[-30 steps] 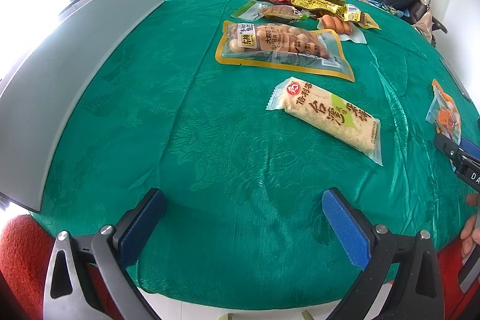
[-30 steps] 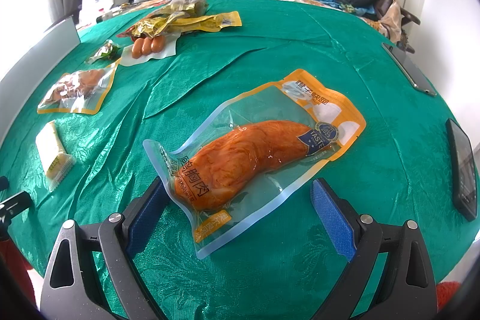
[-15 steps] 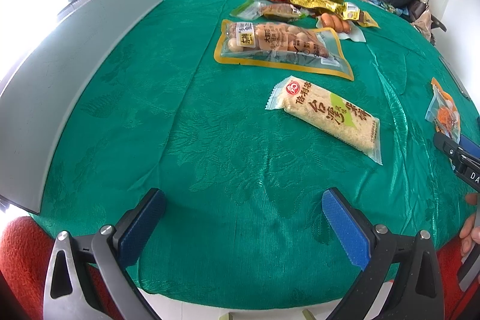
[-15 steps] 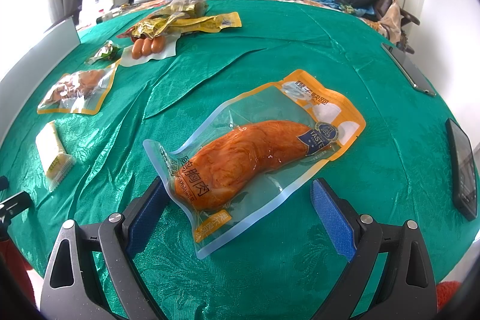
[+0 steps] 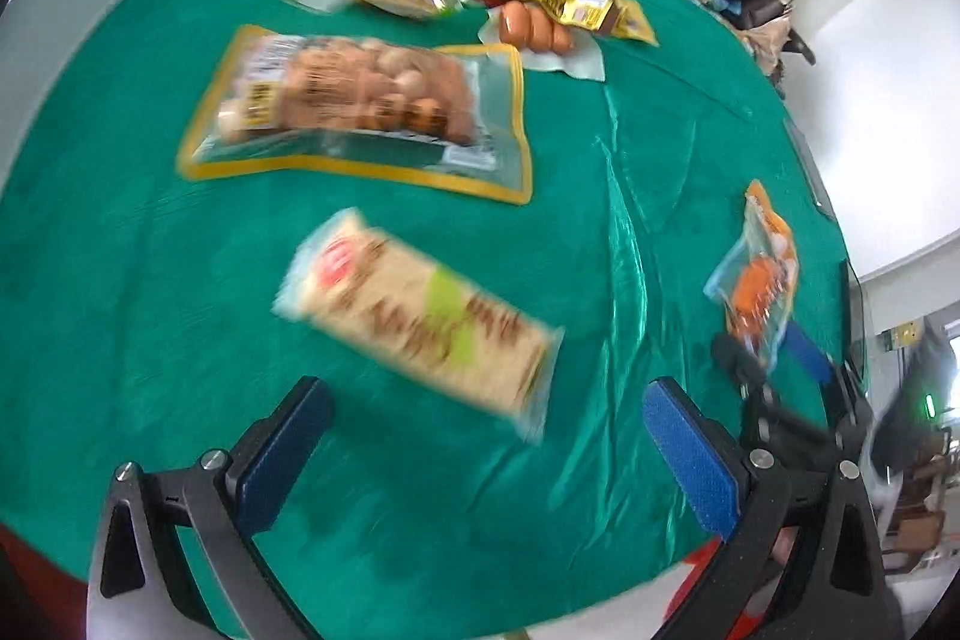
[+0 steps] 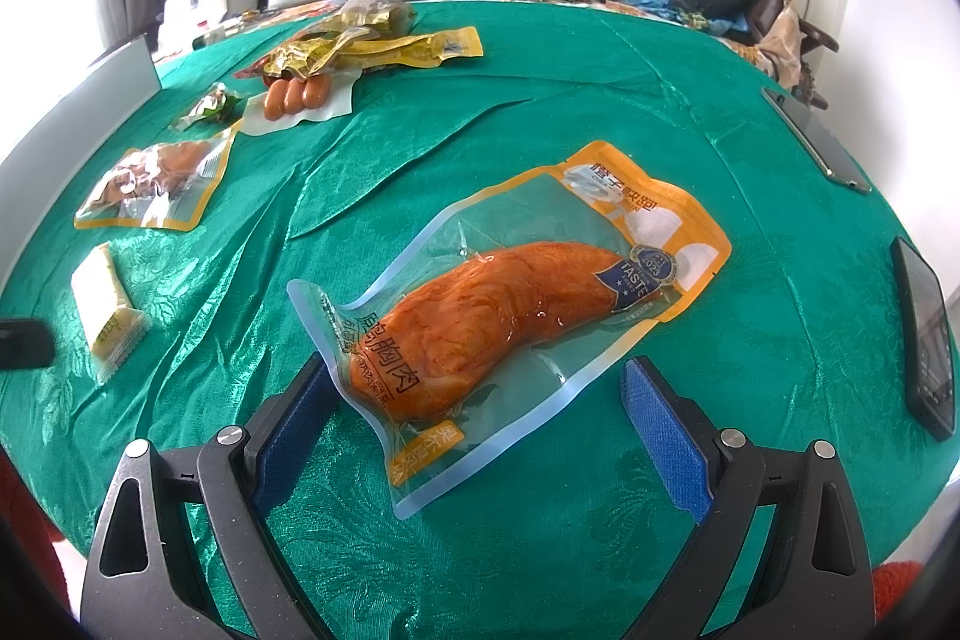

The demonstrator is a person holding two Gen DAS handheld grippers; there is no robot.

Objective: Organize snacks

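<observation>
Hovering wide open, right gripper [image 6: 474, 424] astride the near end of the chicken pouch [image 6: 510, 310] on the green cloth [image 6: 540, 100], left gripper [image 5: 480, 454] also spread wide, empty, blurred cracker pack [image 5: 420, 316] just beyond, sausage bag [image 5: 360, 112] farther off.

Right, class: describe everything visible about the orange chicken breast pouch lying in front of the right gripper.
The chicken breast pouch is a clear, glossy plastic vacuum pack with orange printed ends, holding one orange-red meat piece. It lies flat and sealed on the green tablecloth, angled diagonally. Its near corner reaches between the open right gripper, whose pads flank it; contact is unclear.
</observation>
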